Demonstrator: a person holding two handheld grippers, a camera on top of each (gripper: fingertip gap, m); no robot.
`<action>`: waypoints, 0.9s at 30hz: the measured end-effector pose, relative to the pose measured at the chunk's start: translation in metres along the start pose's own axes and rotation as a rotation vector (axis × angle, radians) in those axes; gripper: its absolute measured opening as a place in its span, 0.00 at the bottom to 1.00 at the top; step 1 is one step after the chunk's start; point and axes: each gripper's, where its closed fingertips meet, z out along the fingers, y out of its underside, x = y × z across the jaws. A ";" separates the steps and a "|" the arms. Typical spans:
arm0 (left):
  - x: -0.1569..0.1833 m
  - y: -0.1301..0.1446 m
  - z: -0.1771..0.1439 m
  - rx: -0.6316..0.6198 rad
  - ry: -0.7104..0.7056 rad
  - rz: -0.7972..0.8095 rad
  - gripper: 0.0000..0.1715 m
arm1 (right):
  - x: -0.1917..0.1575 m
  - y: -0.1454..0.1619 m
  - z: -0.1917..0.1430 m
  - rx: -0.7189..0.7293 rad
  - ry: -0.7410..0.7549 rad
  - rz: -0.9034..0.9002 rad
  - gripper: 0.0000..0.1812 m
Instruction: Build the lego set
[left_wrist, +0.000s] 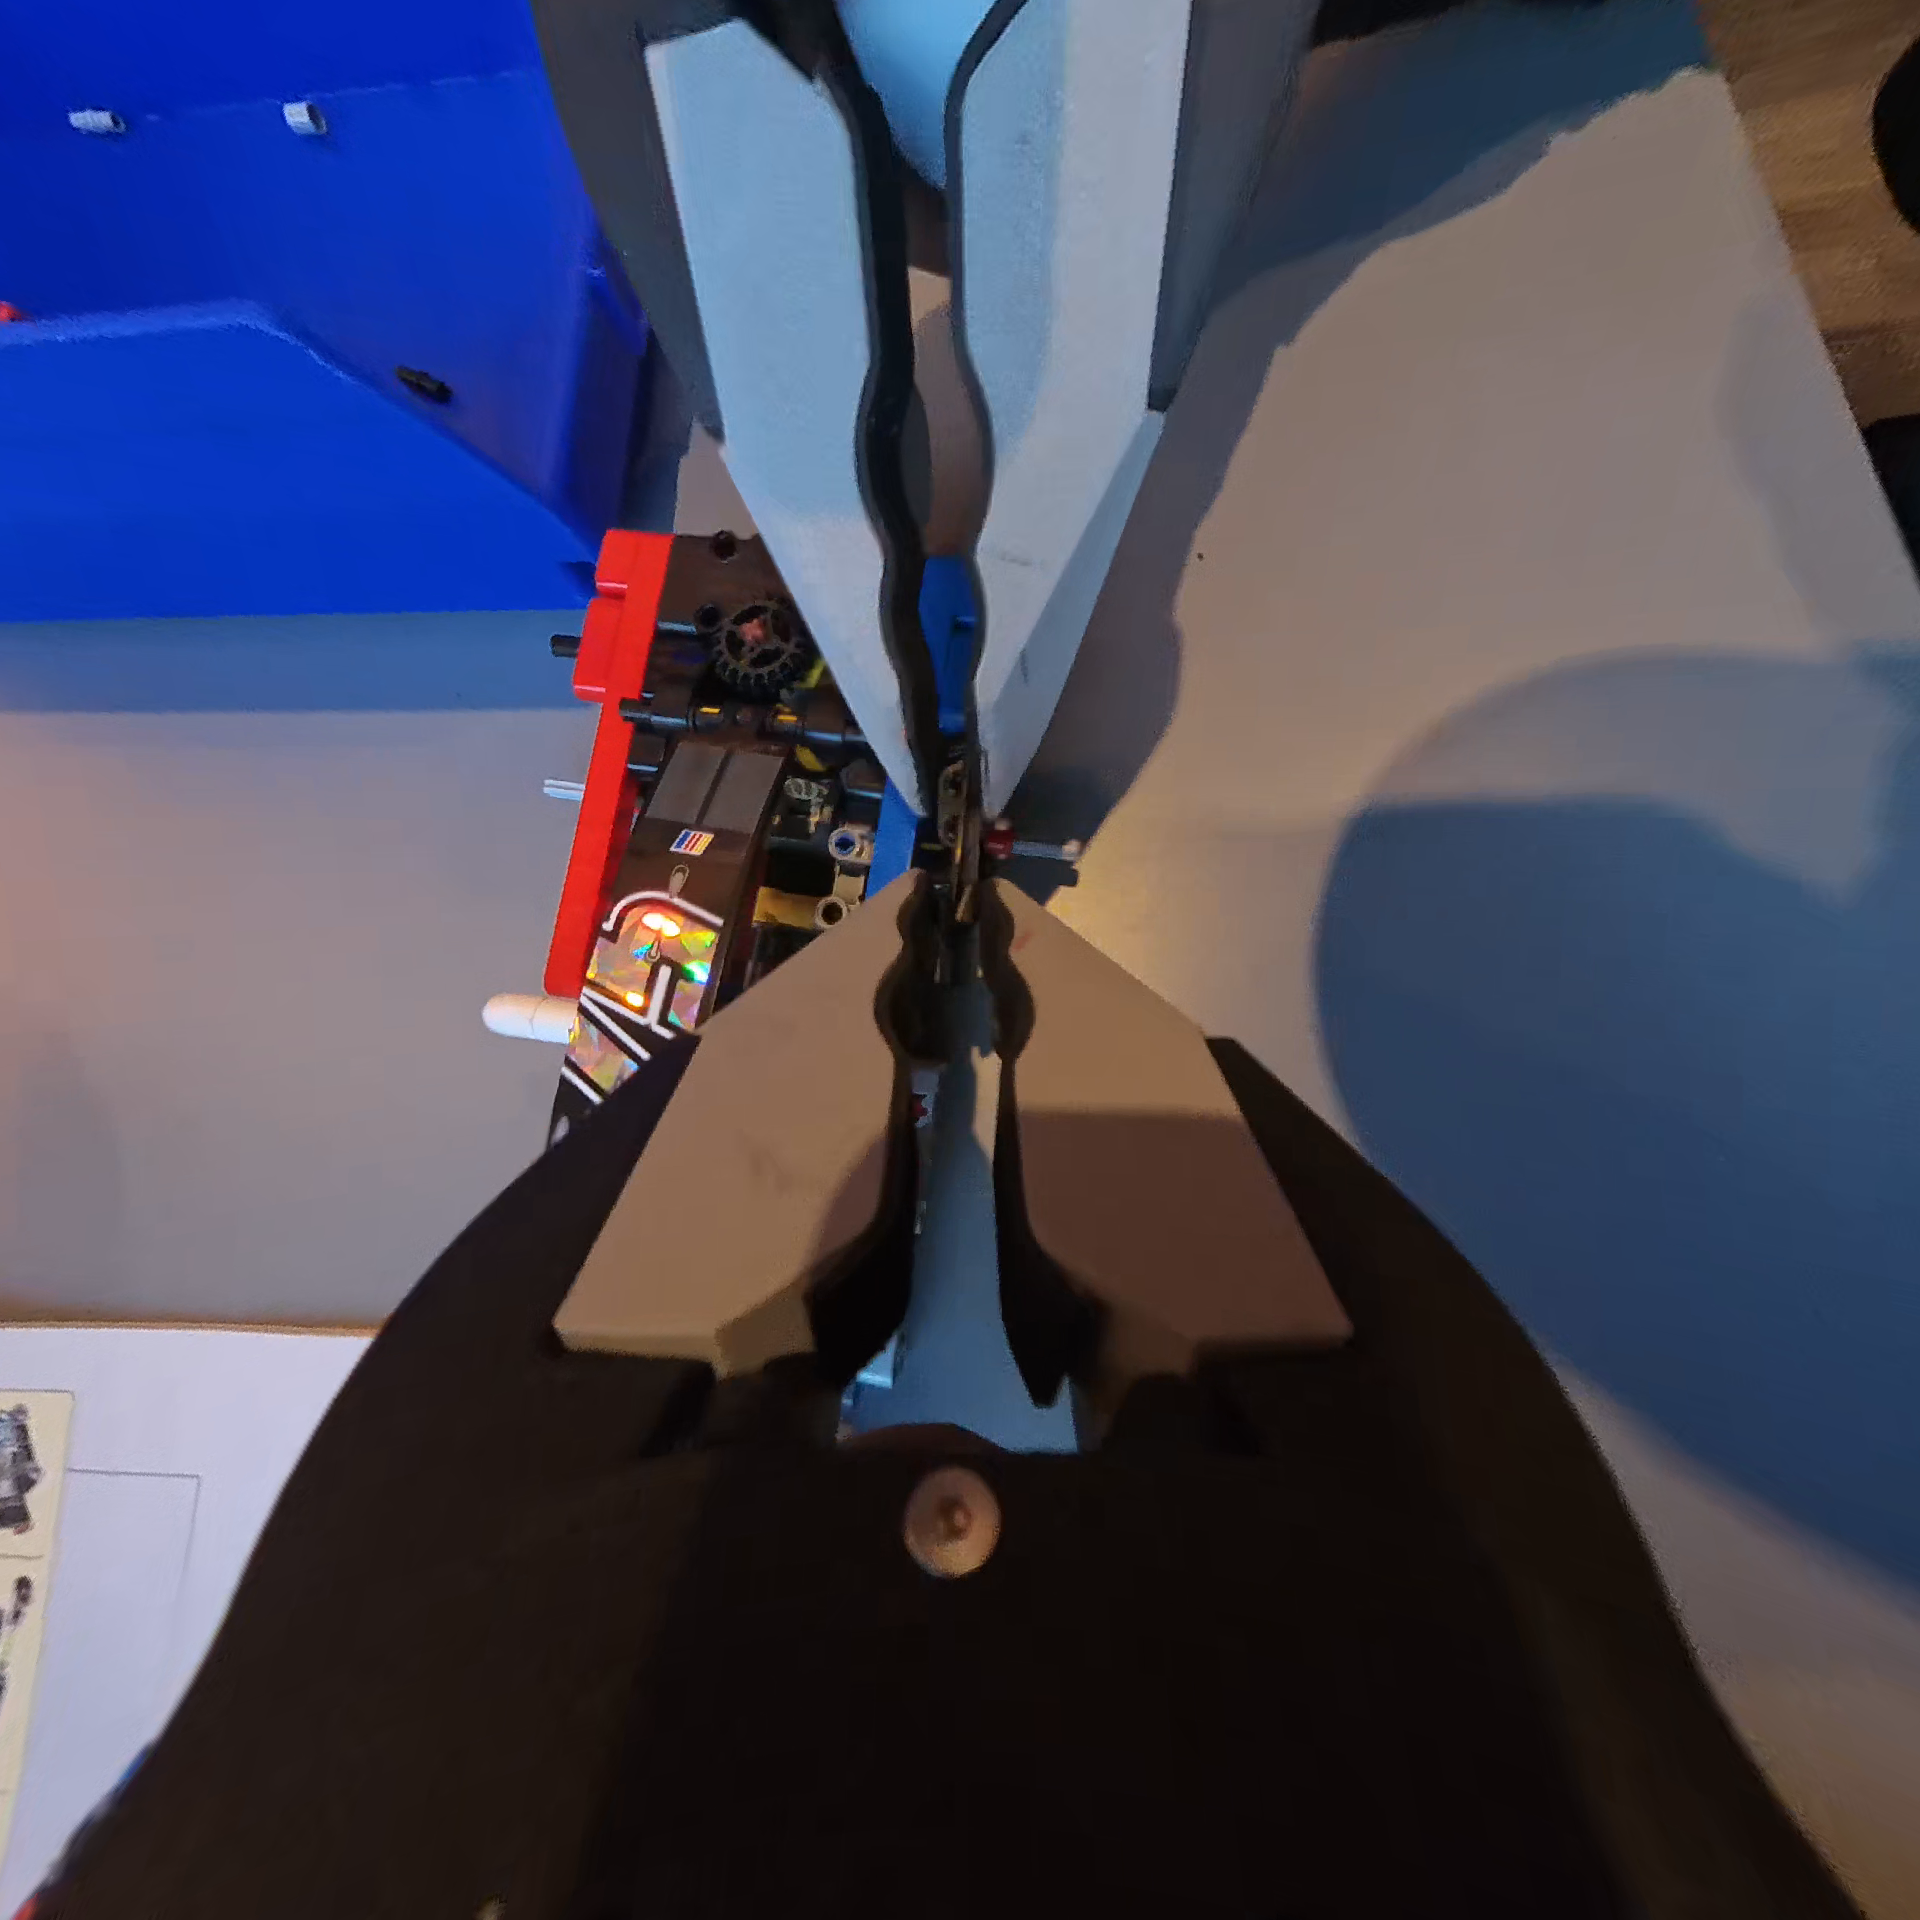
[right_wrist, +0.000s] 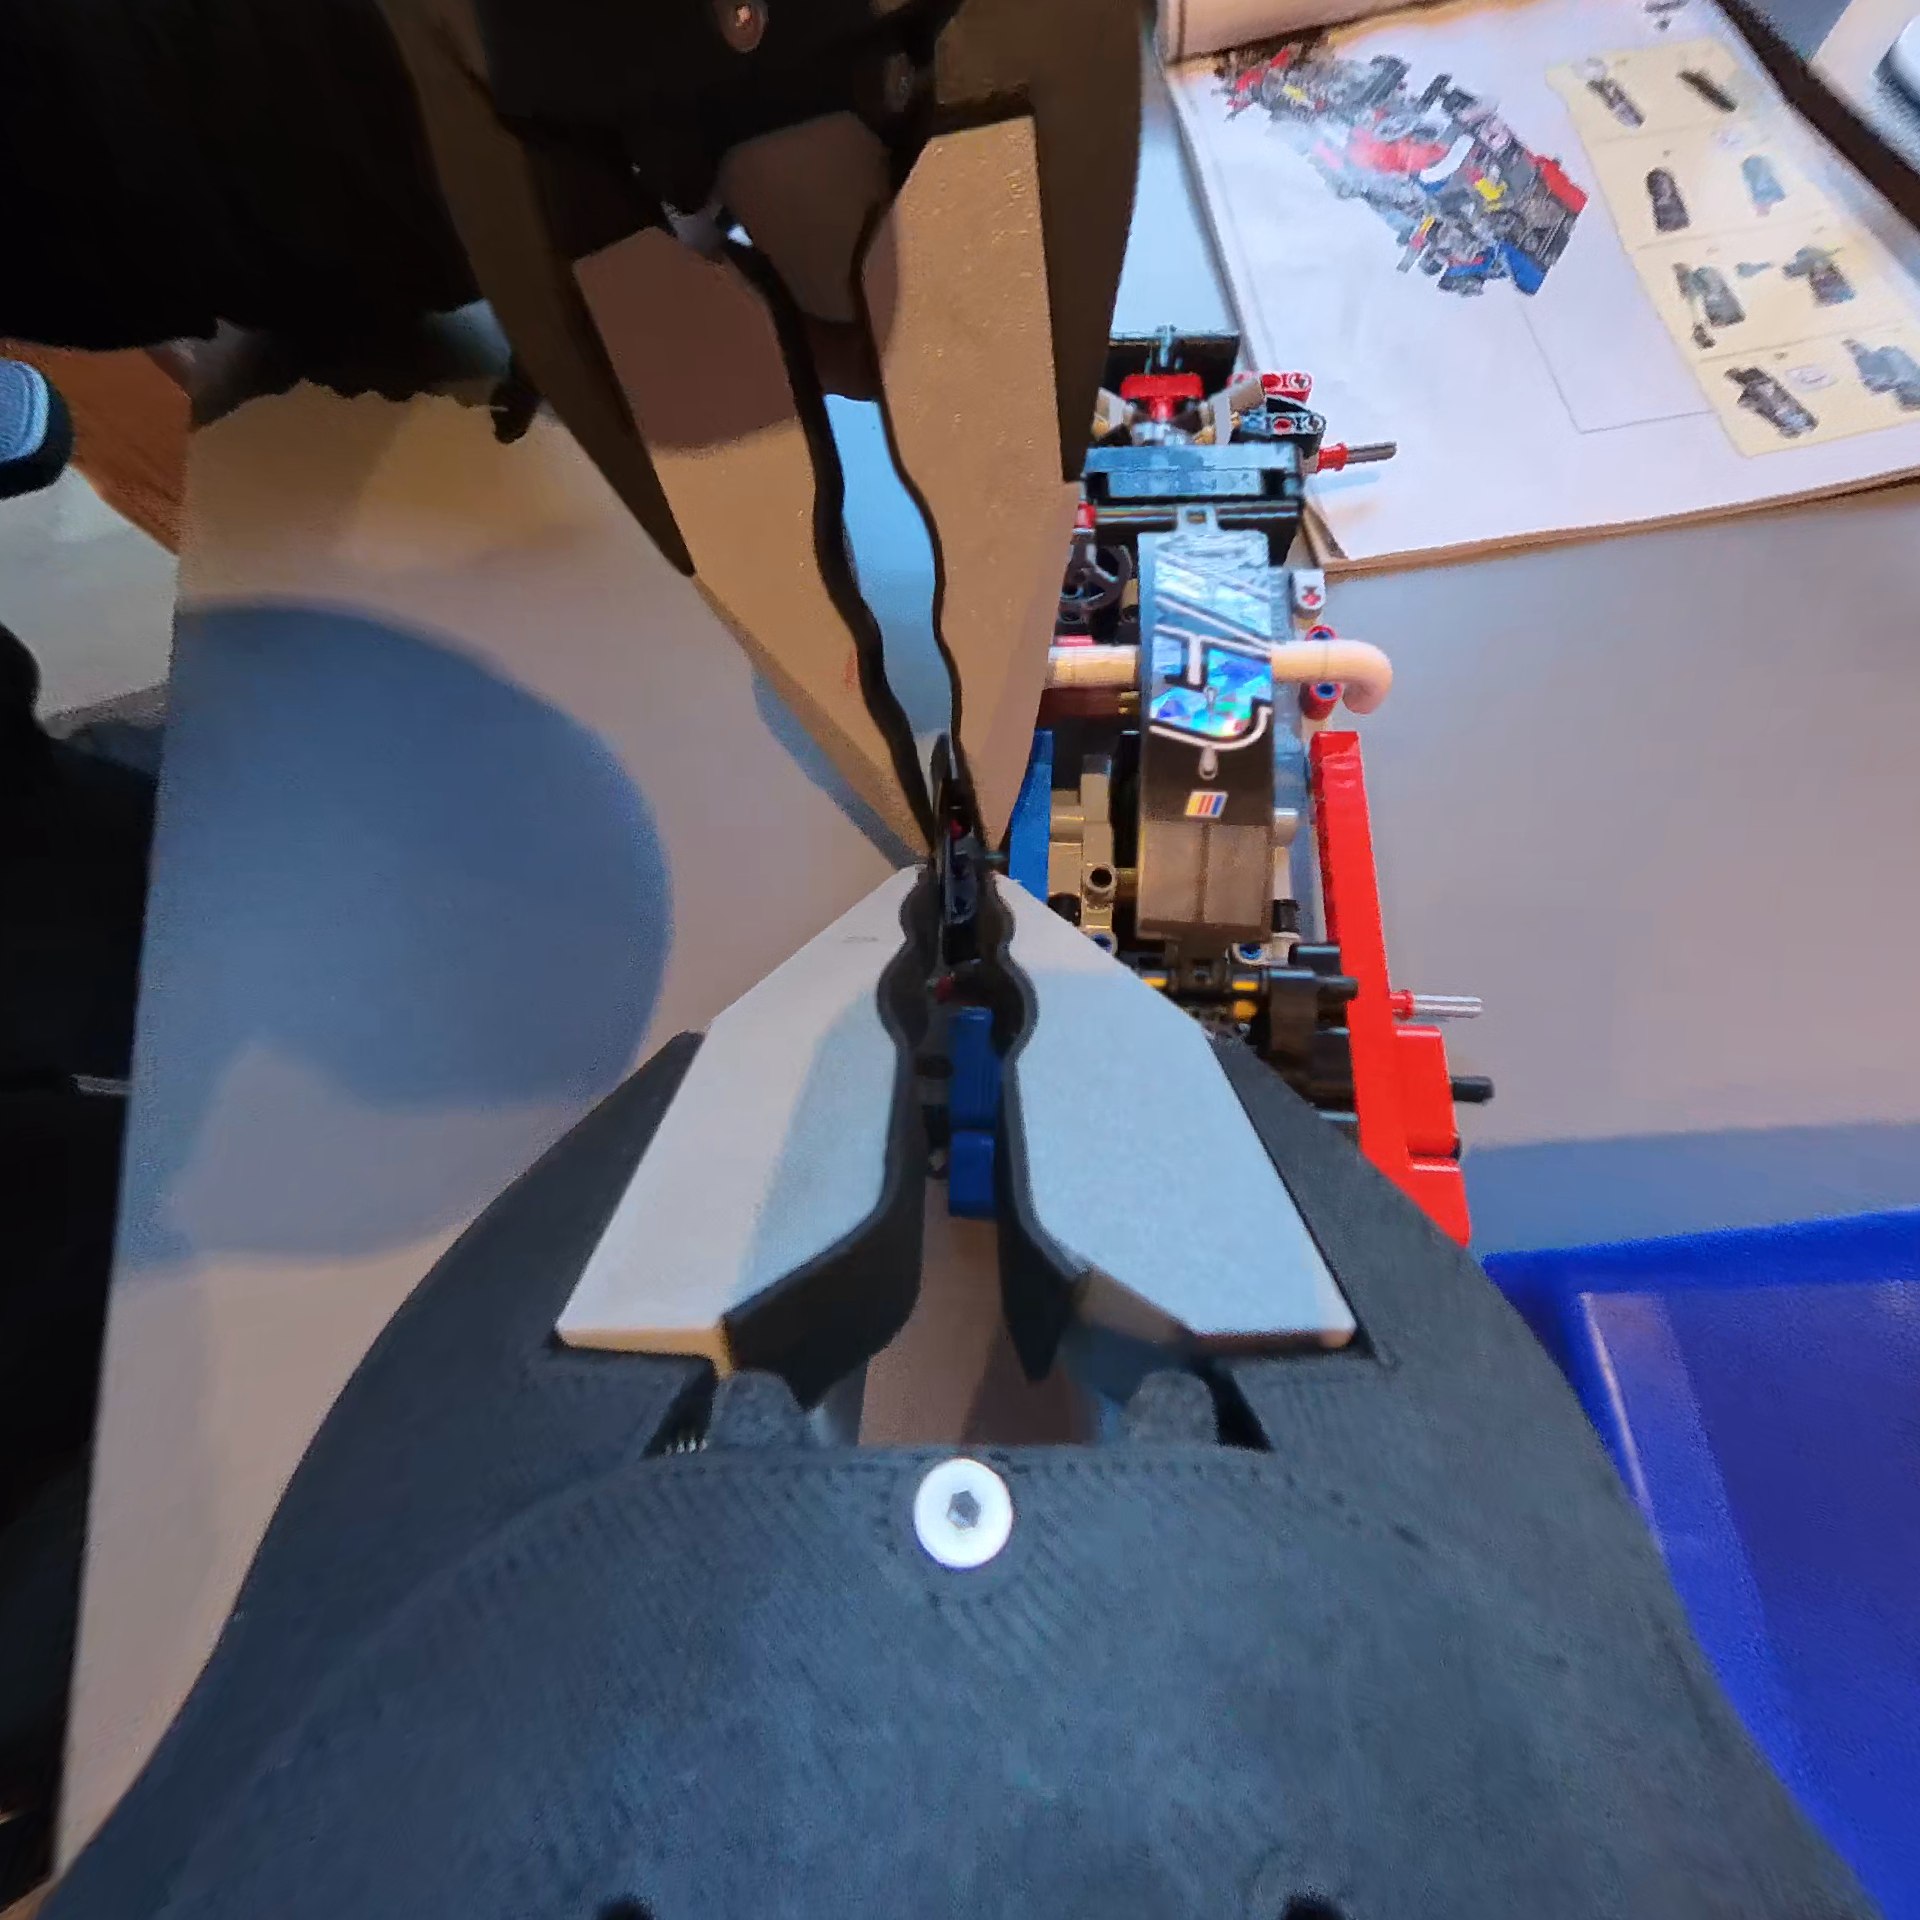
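Note:
My two grippers meet tip to tip above the grey table. In the left wrist view my left gripper (left_wrist: 951, 920) is shut on a small black lego piece (left_wrist: 956, 847). My right gripper (left_wrist: 951, 795) comes in from the top, shut on a blue lego piece (left_wrist: 943, 634) that joins the black one. The right wrist view shows the right gripper (right_wrist: 951, 899) holding the blue piece (right_wrist: 971, 1101), with the left gripper (right_wrist: 951, 821) opposite it on the black piece (right_wrist: 951, 831). The part-built lego vehicle (left_wrist: 707, 831), black with a red side beam, lies just beside the tips (right_wrist: 1205, 790).
A blue plastic bin (left_wrist: 260, 364) stands next to the vehicle and shows in the right wrist view (right_wrist: 1714, 1455). An open instruction booklet (right_wrist: 1558, 260) lies past the vehicle's far end, its corner in the left wrist view (left_wrist: 104, 1558). The grey table (left_wrist: 1455, 520) stretches to the other side. My two grippers' fingertips are within a few centimetres of each other.

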 end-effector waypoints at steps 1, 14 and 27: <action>0.000 0.001 0.000 -0.016 -0.008 0.022 0.02 | -0.001 0.002 -0.002 0.007 0.021 -0.032 0.03; 0.001 0.002 0.010 -0.125 -0.001 0.256 0.02 | 0.012 0.017 -0.017 0.039 0.239 -0.154 0.24; -0.002 0.002 0.006 -0.156 0.055 0.180 0.02 | 0.021 0.017 -0.017 0.030 0.286 -0.170 0.33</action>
